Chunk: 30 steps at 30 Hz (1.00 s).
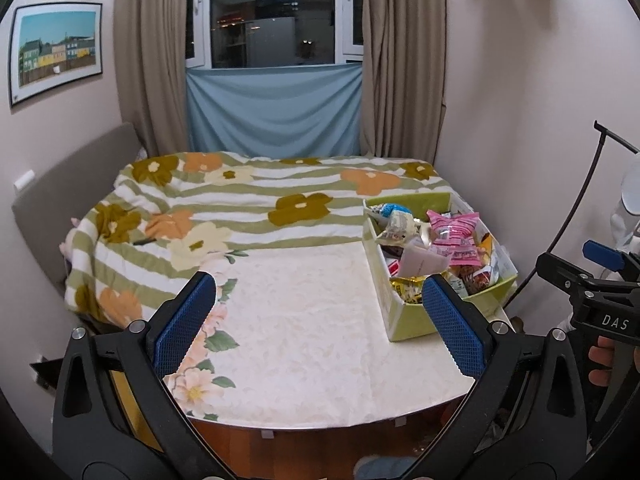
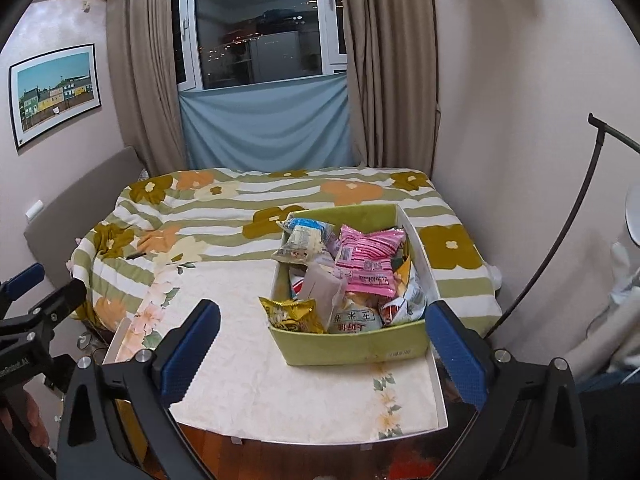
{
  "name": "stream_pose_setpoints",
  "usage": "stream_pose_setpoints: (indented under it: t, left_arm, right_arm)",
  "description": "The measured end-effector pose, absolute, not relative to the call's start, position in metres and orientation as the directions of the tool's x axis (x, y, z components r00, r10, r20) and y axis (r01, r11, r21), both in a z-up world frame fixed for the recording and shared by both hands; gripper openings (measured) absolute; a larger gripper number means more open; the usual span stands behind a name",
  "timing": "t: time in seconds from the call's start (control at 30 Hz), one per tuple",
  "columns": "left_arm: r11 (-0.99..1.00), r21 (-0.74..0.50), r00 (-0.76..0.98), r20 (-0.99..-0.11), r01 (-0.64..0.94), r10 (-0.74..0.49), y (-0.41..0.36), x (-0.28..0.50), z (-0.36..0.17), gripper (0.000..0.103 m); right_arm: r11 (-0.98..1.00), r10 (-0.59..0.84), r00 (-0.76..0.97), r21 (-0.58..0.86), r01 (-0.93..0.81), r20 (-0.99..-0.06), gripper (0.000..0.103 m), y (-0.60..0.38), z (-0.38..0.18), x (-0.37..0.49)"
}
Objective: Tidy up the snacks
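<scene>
A green box (image 2: 352, 346) full of snack packets stands on the right part of a white table (image 2: 256, 380); it also shows in the left wrist view (image 1: 404, 320). On top lie a pink packet (image 2: 368, 258), a gold packet (image 2: 294, 314) and a pale packet with a blue top (image 2: 302, 240). The pink packet shows in the left wrist view too (image 1: 456, 232). My left gripper (image 1: 320, 320) is open and empty above the table's front, left of the box. My right gripper (image 2: 326, 344) is open and empty in front of the box.
The table has a cream floral cloth and butts against a bed with a green-striped flowered blanket (image 1: 224, 208). A wall is close on the right. A black curved cable (image 2: 560, 240) hangs at the right. Curtains and a window are behind the bed.
</scene>
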<state>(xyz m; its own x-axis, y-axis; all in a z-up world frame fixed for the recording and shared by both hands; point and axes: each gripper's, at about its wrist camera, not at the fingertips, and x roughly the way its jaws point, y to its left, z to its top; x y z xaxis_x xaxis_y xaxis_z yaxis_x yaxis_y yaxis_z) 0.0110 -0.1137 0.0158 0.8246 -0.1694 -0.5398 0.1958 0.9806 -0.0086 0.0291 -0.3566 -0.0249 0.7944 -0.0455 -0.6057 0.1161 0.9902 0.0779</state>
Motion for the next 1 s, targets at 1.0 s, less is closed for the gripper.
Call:
stream_pose_setpoints:
  t: [1.0]
  left_arm:
    - [0.978, -0.014, 0.828, -0.53, 0.207, -0.183, -0.1197, 0.0075, 0.0148, 0.102]
  right_arm:
    - [0.99, -0.065, 0.796, 0.06, 0.126, -0.601, 0.102, -0.3544, -0.0224, 0.0251]
